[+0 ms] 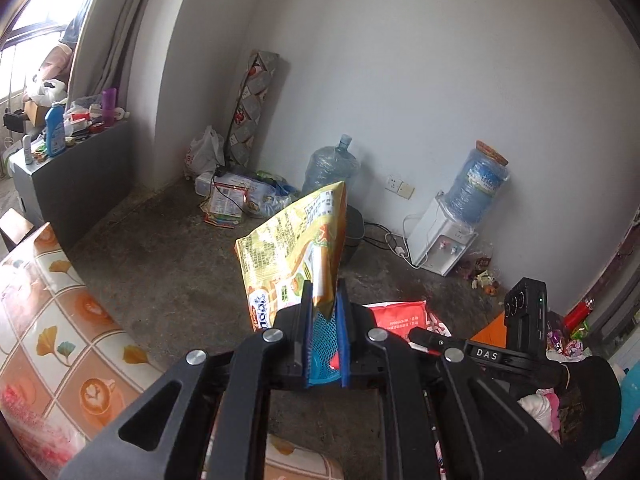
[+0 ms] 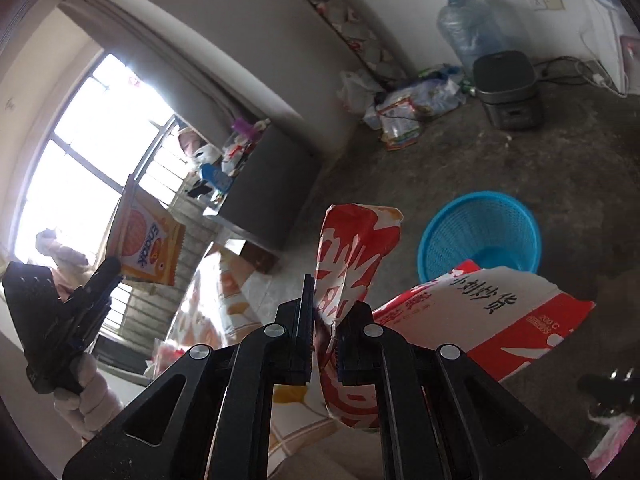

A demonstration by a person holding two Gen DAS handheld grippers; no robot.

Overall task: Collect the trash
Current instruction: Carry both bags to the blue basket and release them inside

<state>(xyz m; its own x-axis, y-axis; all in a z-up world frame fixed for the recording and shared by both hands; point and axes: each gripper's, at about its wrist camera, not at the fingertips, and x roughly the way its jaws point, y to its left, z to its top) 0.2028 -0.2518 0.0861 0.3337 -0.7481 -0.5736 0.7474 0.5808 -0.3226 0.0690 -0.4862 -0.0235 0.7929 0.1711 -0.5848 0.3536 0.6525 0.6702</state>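
The bare concrete floor [image 1: 168,272] was spread across most of both views, with a patterned tablecloth on the surface [image 1: 52,320] at seven o'clock in the left wrist view. A water dispenser [image 1: 444,240] carrying a blue bottle was seen against the white wall at two o'clock, and a second water bottle [image 1: 332,164] stood on the floor near twelve o'clock. In the right wrist view a dark cooker [image 2: 508,92] was set at one o'clock, and a blue mesh basket [image 2: 480,232] stood upright on the floor at two o'clock, well apart from it. A large red-and-white bag [image 2: 500,320] lay just beside the basket, at three o'clock. The yellow snack bag [image 1: 296,248] was held up in the air, pinched at its lower corner by the left claw [image 1: 325,320], whose jaws were closed on it. The red-and-white wrapper [image 2: 356,256] was likewise clamped upright in the right claw [image 2: 325,320], shut tight on its crumpled lower part.
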